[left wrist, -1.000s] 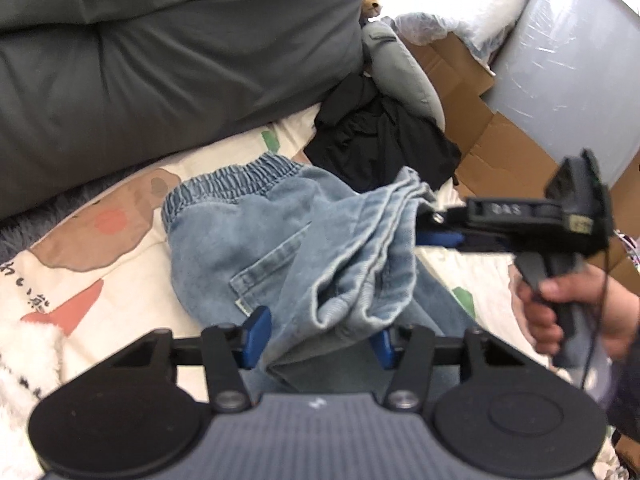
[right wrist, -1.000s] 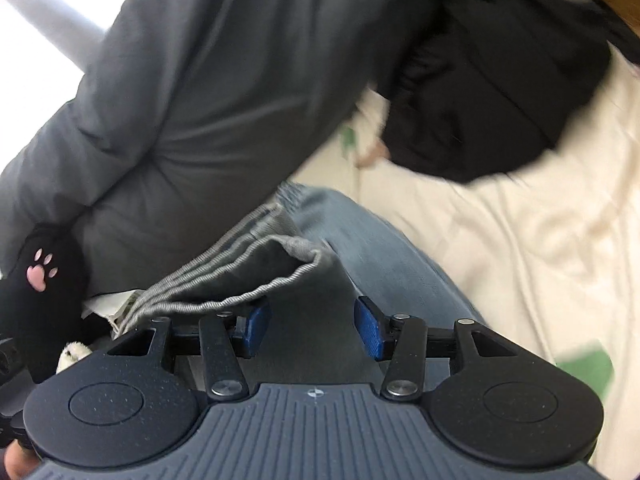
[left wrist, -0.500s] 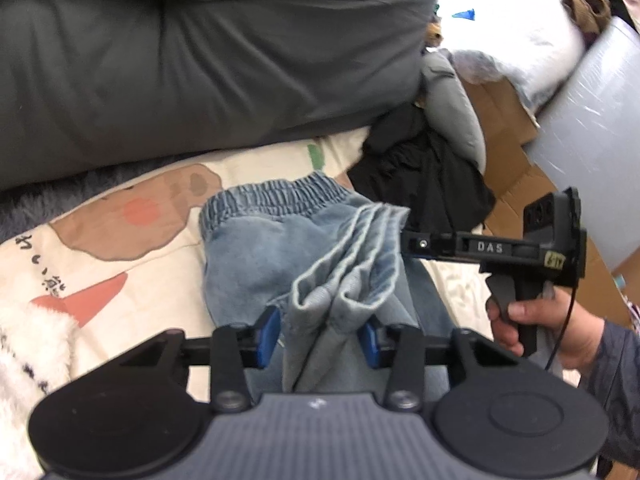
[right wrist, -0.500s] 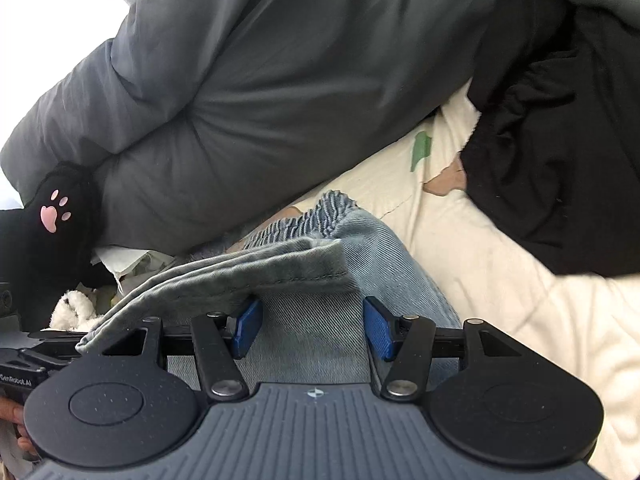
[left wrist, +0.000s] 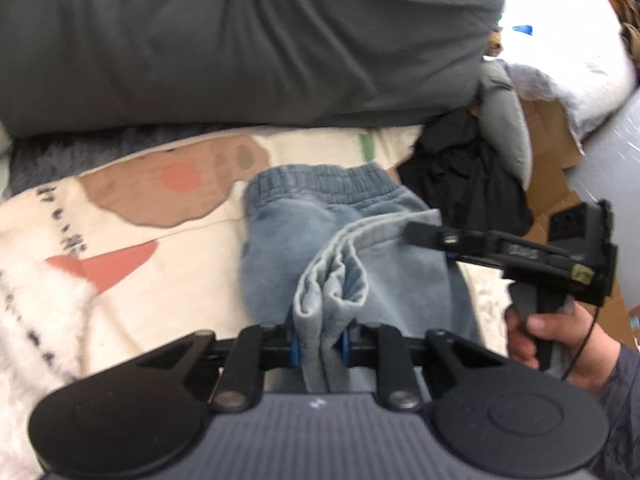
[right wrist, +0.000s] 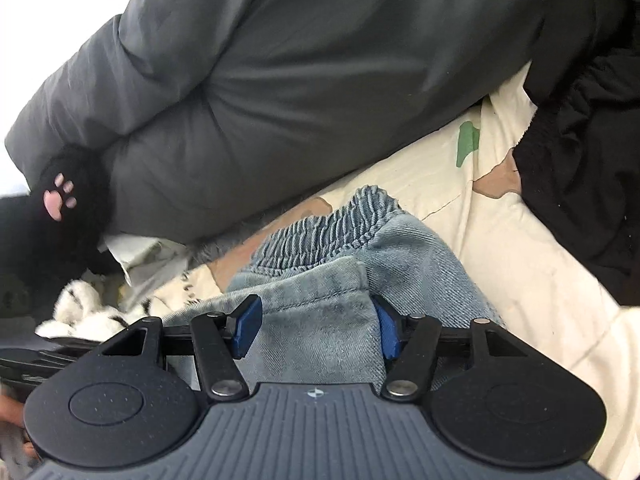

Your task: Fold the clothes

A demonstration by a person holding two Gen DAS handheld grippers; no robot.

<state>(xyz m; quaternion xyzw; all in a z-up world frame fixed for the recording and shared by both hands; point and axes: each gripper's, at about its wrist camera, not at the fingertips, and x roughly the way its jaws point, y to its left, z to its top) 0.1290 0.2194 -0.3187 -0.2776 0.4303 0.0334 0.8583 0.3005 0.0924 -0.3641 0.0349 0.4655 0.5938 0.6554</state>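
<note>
Light blue jeans (left wrist: 320,208) with an elastic waistband lie folded over on a cream printed blanket (left wrist: 168,264). My left gripper (left wrist: 318,346) has its jaws closing on the bunched leg hems, and the blue pads press the denim from both sides. The hem edge runs from there up to my right gripper (left wrist: 432,236), held by a hand (left wrist: 560,340) at the right. In the right wrist view the right gripper (right wrist: 316,328) stands open. A flat denim fold (right wrist: 320,312) lies between its pads, just short of the waistband (right wrist: 332,224).
A thick grey duvet (left wrist: 240,40) walls off the far side. A black garment (left wrist: 468,184) lies at the right of the jeans, with cardboard (left wrist: 552,184) and a white pillow (left wrist: 580,64) beyond. A black plush paw (right wrist: 60,196) sits at the left.
My left jaws have closed in on the leg hems, squeezing them into a narrow bundle. Both grippers have carried the leg ends closer to the waistband.
</note>
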